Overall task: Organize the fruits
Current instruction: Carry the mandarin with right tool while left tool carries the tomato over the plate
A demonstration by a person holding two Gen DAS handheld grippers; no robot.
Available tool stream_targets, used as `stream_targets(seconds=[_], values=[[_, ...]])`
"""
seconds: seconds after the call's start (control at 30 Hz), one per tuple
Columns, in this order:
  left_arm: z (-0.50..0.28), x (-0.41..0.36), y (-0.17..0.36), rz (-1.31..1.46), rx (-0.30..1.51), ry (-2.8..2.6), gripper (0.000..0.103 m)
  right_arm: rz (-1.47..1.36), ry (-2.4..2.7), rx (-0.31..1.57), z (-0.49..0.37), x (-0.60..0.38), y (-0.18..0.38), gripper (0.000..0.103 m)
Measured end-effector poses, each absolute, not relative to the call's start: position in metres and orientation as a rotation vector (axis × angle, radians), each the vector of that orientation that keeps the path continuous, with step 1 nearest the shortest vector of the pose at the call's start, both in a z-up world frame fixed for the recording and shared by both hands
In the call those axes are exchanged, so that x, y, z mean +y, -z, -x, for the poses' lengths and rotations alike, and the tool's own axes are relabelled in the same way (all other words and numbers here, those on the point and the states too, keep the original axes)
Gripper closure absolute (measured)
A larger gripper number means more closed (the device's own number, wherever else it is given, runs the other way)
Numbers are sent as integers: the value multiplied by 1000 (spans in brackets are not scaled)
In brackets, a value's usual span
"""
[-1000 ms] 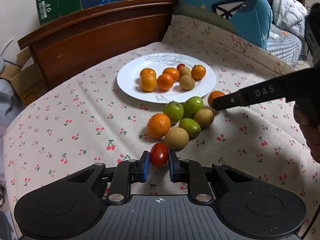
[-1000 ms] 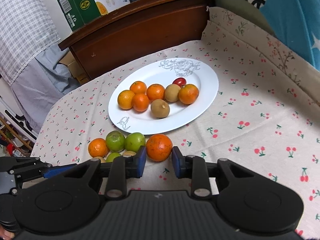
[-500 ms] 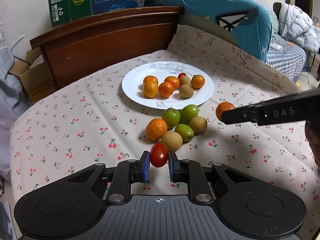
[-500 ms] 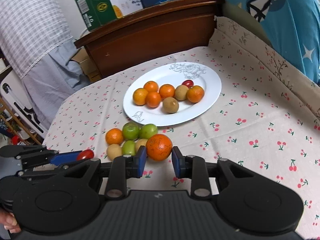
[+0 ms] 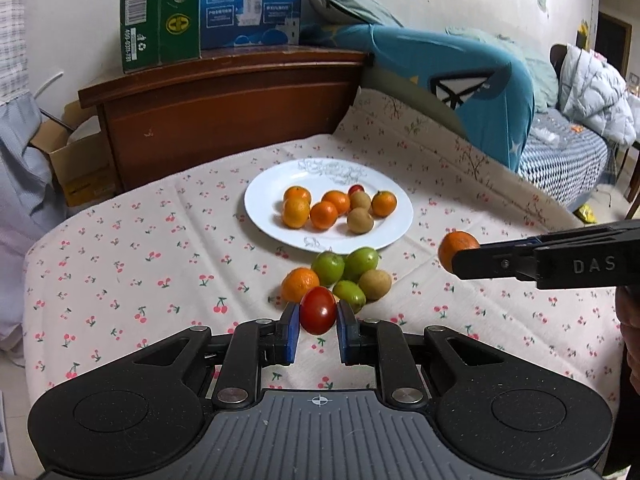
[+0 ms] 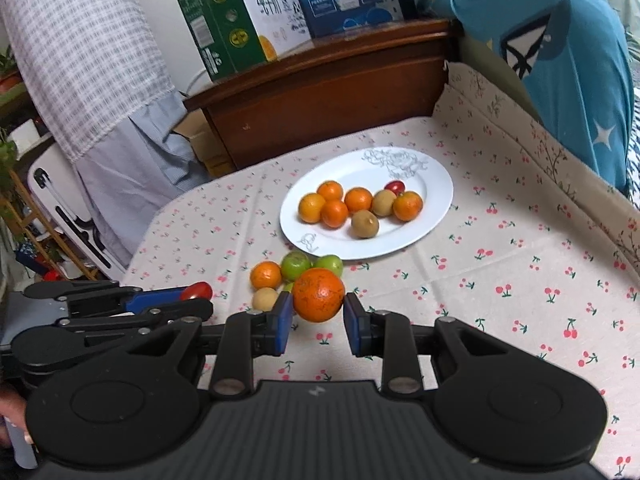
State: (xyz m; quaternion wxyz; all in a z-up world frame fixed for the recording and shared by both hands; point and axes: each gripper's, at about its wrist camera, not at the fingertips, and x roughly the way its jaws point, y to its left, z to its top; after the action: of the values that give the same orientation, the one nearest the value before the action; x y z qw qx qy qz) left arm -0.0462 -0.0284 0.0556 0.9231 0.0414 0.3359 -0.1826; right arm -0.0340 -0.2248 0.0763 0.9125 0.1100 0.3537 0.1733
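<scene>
Cherry tomato [image 5: 317, 315] pinched in left gripper [image 5: 317, 322]; orange [image 6: 318, 295] clamped in right gripper [image 6: 318, 318].

The left tool [image 5: 318, 330] pinches a red cherry tomato [image 5: 317, 309] between its blue pads above the cherry-print cloth [image 5: 132, 264]. Entering from the right edge, the right tool [image 5: 454, 258] grips an orange [image 5: 456, 246]. Beyond, a white plate [image 5: 264, 216] carries 8 fruits, with 5 loose fruits [image 5: 340, 276] just beside its near rim.
</scene>
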Motion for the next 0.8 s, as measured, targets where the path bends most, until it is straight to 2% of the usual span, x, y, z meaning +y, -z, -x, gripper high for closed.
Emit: stream_targets(seconds=[0.4, 0.8], values=[[22, -22, -72, -48, 681, 363, 86, -247, -354, 706, 23, -237, -90, 75], [-44, -20, -78, 4, 699, 347, 86, -274, -314, 685, -24, -258, -98, 75]])
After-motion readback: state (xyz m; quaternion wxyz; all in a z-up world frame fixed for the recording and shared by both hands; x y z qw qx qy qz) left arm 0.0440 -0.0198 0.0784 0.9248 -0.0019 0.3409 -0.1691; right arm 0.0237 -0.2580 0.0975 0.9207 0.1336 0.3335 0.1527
